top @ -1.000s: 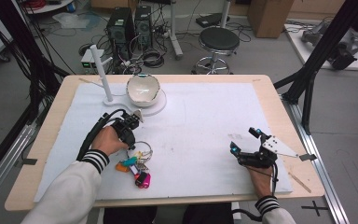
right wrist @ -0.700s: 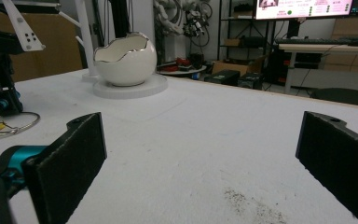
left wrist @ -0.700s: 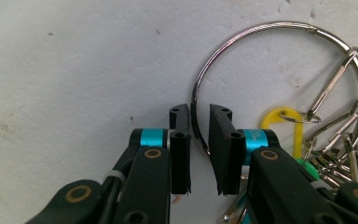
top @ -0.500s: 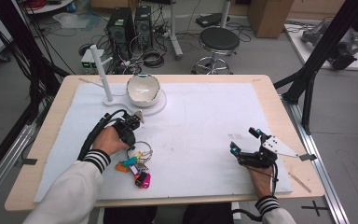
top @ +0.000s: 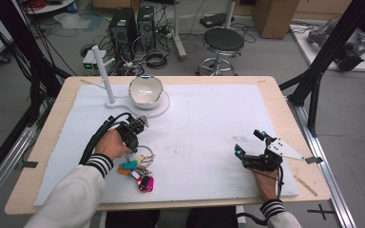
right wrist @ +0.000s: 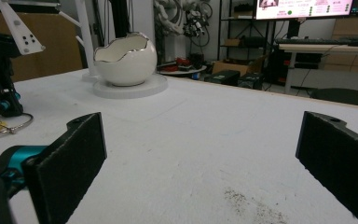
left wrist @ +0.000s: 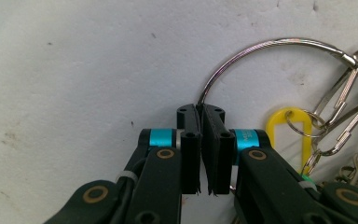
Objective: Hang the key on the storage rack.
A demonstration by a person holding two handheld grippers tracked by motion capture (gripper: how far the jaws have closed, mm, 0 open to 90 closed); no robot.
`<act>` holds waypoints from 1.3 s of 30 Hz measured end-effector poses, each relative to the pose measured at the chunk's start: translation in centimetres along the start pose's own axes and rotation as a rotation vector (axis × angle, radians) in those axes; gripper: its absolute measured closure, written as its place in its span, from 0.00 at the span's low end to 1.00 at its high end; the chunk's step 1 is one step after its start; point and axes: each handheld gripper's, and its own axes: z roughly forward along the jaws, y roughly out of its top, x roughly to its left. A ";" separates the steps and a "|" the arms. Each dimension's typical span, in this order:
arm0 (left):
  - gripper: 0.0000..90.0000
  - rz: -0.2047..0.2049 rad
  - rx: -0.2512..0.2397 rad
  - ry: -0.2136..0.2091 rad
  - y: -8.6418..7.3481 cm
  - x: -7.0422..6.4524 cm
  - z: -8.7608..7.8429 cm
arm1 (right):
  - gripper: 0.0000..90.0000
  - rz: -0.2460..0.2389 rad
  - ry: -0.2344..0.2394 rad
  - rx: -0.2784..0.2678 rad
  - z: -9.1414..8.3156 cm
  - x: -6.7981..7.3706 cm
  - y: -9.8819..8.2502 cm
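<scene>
In the high view the left gripper point(top: 140, 124) hides most of the large silver wire key ring point(top: 141, 153) under hand and body; the gripper tips can't be made out there. The left gripper view cuts the ring off at right and bottom edge. There the black ribbed pads point(left wrist: 191, 154) stand pinched on the thin wire of the ring – jaws have just been closing, now clamped on it. Ring lies flat on the white, slightly speckled foam mat point(top: 204, 123), near the table's front-left, w/ smaller clips and coloured plastic tags – yellow tag point(left wrist: 291, 133) nearest, pink tag point(top: 146, 183) farthest out. Right gripper point(top: 250, 145) rests on the mat at right, jaws wide apart, nothing between. White egg-shaped ceramic bowl point(top: 146, 90), silver jagged rim, sits on a round white base behind. Vs. the earlier frames: both hands in the same spots, bunch unmoved.
</scene>
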 end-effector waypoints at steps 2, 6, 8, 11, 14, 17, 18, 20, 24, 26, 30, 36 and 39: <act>0.95 0.014 -0.015 0.012 0.0 -0.2 -0.1 | 0.01 0.000 0.000 -0.002 0.0 0.0 0.0; 0.95 0.036 -0.056 0.023 -0.2 -0.1 -0.6 | 0.01 0.000 0.000 -0.002 0.0 0.0 0.0; 0.95 0.052 -0.082 0.025 -0.4 0.0 -1.1 | 0.01 0.000 0.001 -0.001 0.0 0.0 0.0; 0.95 0.076 -0.138 0.032 -0.9 0.1 -1.9 | 0.01 -0.001 -0.002 0.001 0.0 0.0 0.0; 0.95 0.077 -0.208 0.040 -1.4 0.3 -2.8 | 0.01 -0.001 -0.002 0.001 0.0 0.0 0.0; 0.95 0.081 -0.268 0.026 -2.0 0.6 -3.8 | 0.01 0.000 -0.002 0.001 0.0 0.0 0.0; 0.95 0.075 -0.284 0.017 -2.2 0.7 -4.1 | 0.01 0.000 -0.002 0.001 0.0 0.0 0.0; 0.96 0.079 -0.319 -0.003 -2.6 0.9 -4.7 | 0.01 0.000 -0.002 0.001 0.0 0.0 0.0; 0.96 0.081 -0.372 -0.048 -3.3 1.2 -5.5 | 0.01 -0.002 -0.002 0.002 0.0 0.0 0.0; 0.96 0.081 -0.397 -0.069 -3.6 1.4 -5.9 | 0.01 0.000 -0.001 0.001 0.0 0.0 0.0; 0.96 0.084 -0.441 -0.088 -4.0 1.8 -6.7 | 0.01 -0.001 -0.002 0.002 0.0 0.0 0.0; 0.97 0.134 -0.517 -0.129 -4.5 2.6 -8.4 | 0.01 0.001 -0.001 0.002 0.0 0.0 0.0; 0.97 0.179 -0.536 -0.163 -4.6 3.3 -9.1 | 0.01 -0.001 -0.002 0.001 0.0 0.0 0.0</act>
